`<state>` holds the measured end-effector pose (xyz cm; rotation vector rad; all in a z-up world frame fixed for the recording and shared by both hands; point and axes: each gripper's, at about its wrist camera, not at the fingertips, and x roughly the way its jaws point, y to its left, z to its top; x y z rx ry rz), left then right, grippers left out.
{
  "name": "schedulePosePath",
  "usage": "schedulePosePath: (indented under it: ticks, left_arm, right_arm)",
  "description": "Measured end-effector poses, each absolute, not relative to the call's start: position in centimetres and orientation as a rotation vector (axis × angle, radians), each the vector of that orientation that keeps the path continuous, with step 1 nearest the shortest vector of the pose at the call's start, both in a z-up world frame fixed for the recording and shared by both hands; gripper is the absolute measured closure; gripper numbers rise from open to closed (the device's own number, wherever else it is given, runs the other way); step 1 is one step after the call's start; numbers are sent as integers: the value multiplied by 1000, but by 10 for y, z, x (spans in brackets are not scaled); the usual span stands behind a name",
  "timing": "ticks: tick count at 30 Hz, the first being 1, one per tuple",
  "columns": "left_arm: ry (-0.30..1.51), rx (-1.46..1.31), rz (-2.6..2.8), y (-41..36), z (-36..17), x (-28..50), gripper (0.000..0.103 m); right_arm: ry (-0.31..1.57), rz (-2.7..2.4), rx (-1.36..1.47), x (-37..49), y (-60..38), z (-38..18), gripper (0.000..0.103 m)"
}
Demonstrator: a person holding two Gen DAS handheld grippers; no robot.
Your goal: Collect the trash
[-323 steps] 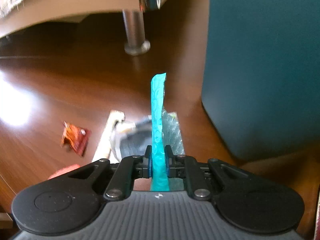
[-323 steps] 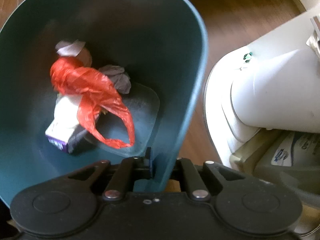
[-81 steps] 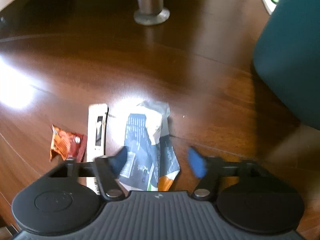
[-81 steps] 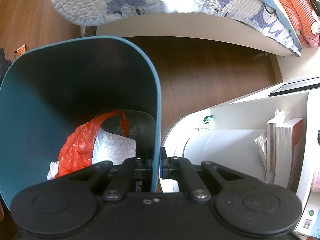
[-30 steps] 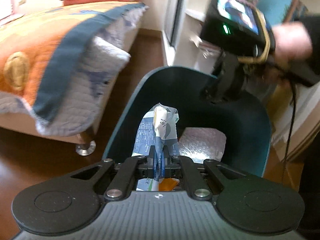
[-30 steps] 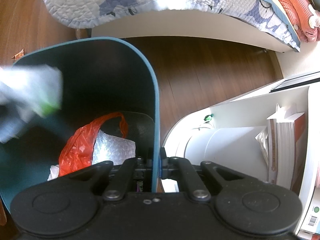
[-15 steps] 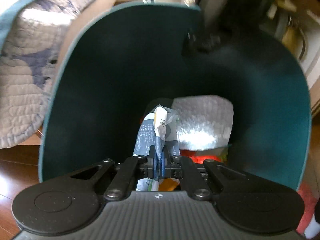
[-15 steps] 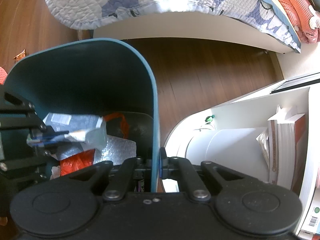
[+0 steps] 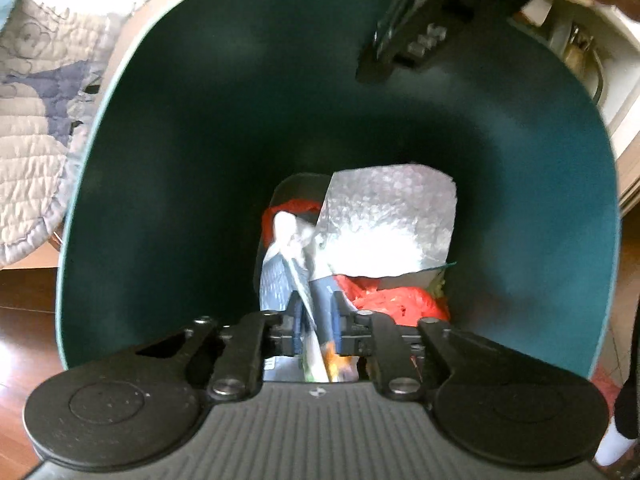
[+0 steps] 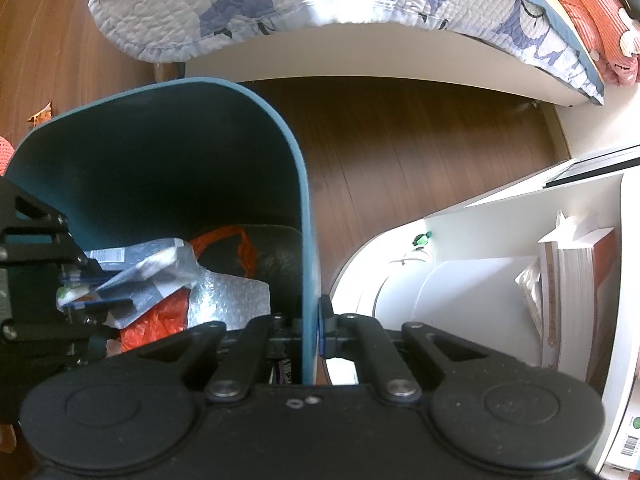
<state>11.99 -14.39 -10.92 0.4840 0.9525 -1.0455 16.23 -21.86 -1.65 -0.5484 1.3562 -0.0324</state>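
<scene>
The teal bin (image 9: 168,168) is gripped at its rim by the right gripper (image 10: 316,330), whose jaws are clamped on the wall. Inside the bin's mouth, the left gripper (image 9: 316,322) is seen with its jaws slightly parted around a crumpled blue-grey wrapper (image 9: 280,264). Just ahead of it, a silver bubble mailer (image 9: 392,224) and a red plastic bag (image 9: 396,300) are piled.
</scene>
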Motion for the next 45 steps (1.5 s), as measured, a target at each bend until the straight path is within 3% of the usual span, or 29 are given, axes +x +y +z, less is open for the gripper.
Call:
schedulePosePath:
  ticks: [2, 3, 4, 10, 17, 24, 29, 39, 45]
  left_arm:
    - [940, 450, -1060, -138, -103, 119, 60]
    - [931, 435, -1063, -135, -100, 119, 36]
    - [911, 419, -1061, -132, -97, 118, 24]
    - [857, 389, -1100, -114, -74, 109, 24]
    - [772, 243, -1024, -38, -33, 113, 22]
    - [777, 182, -832, 26, -26, 129, 21]
    - [859, 188, -556, 67, -70, 151, 21]
    - [1250, 36, -146, 144, -223, 199, 21]
    - [1348, -17, -81, 157, -269, 203, 21]
  right_arm:
    - [1357, -30, -550, 162, -219, -17, 99]
    - [1357, -29, -548, 162, -219, -17, 99]
    - [1356, -28, -546, 162, -219, -16, 99]
    - [1356, -30, -540, 164, -222, -16, 99]
    - [1358, -26, -538, 164, -224, -17, 99]
    - [1363, -28, -534, 164, -226, -18, 99]
    - [1364, -29, -527, 164, -227, -18, 97]
    - [1369, -31, -524, 165, -229, -18, 97]
    - [1371, -35, -526, 164, -229, -20, 96]
